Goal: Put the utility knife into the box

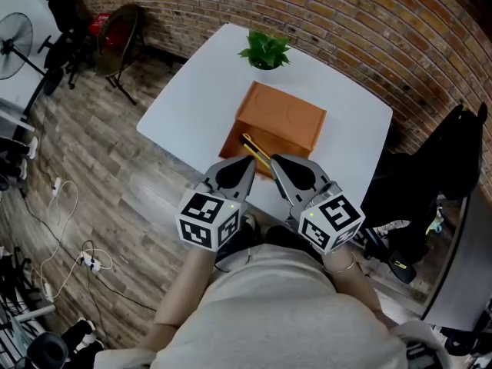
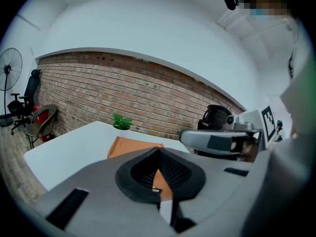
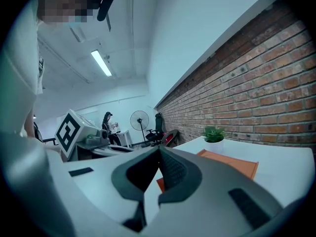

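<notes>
**Both tools clenched before the box**

The left tool and right tool sit side by side, each clenched on nothing. Just past their tips, the yellow utility knife lies on the low near part of the brown box. A potted plant stands behind the box on the white bench. A brick wall, plank floor and standing fan surround it.

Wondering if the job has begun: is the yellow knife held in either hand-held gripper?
No, the utility knife lies by the orange box, while the left hand-held gripper and right hand-held gripper are both shut on nothing.
</notes>
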